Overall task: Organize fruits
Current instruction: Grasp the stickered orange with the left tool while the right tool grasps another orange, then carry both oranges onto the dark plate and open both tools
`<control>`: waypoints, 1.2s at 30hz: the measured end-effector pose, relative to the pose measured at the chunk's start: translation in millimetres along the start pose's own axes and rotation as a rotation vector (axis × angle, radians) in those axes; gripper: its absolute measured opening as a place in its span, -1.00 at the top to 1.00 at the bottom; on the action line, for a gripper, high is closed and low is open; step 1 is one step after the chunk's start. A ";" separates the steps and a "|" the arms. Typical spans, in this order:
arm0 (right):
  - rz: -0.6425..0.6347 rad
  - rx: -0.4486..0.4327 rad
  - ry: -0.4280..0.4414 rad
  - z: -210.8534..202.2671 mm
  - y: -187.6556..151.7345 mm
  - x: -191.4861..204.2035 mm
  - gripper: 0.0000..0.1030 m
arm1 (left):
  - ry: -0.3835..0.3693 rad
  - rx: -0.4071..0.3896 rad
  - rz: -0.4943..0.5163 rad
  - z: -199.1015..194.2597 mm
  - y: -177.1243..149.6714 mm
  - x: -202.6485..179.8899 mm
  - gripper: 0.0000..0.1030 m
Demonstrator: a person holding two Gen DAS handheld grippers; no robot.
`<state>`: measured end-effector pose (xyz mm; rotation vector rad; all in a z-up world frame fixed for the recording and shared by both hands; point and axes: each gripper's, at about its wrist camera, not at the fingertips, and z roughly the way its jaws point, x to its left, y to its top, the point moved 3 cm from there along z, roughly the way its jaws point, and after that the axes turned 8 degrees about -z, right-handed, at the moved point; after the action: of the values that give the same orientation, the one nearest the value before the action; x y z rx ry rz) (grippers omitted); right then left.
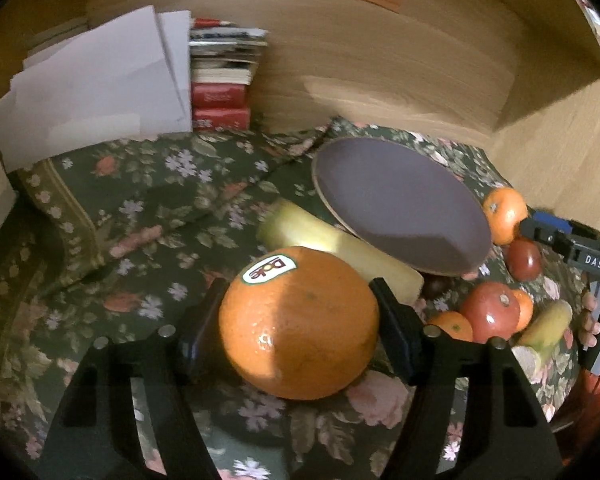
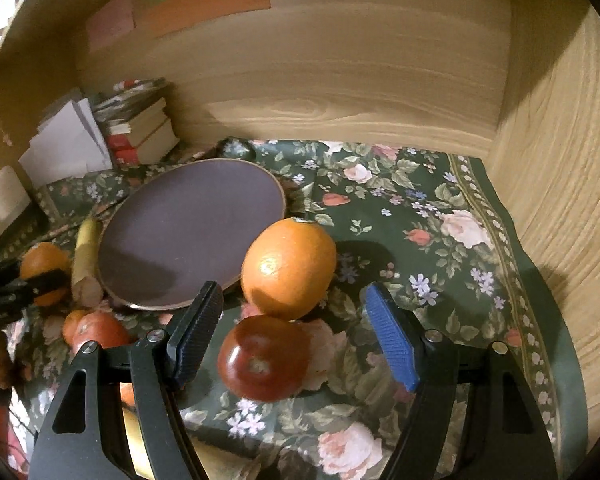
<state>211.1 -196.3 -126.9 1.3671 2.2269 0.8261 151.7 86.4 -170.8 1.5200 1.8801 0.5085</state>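
While the plate (image 1: 400, 208) lies bare, left claw (image 1: 300, 320) grips an orange (image 1: 300, 328); right claw (image 2: 292, 340) gapes.

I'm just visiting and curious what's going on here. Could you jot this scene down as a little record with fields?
Setting: flowered tablecloth in a wooden nook
Left gripper: shut on a large orange with a sticker
Right gripper: open, nothing held, a red apple below between its fingers
Plate: purple, nothing on it
Loose fruit: an orange beside the plate, more oranges, apples and bananas on the cloth
Background: stack of books, white papers
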 end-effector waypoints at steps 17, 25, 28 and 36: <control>-0.013 0.086 0.022 41.3 16.6 -1.0 -0.11 | -0.036 -0.085 0.028 -17.7 38.9 -11.3 -0.35; -0.030 0.068 -0.005 38.4 18.4 -0.2 -0.08 | -0.041 -0.090 0.040 -13.1 55.8 -19.6 -0.36; -0.035 0.046 -0.012 31.9 23.3 -1.0 -0.08 | -0.047 -0.093 0.045 -12.5 63.5 -23.5 -0.35; -0.063 -0.032 -0.009 10.8 47.3 3.2 -0.08 | -0.056 -0.116 0.080 -12.6 84.8 -40.0 -0.35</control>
<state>247.5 -173.9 -103.6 1.2770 2.2284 0.8289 207.1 70.3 -95.9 1.5215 1.7225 0.5950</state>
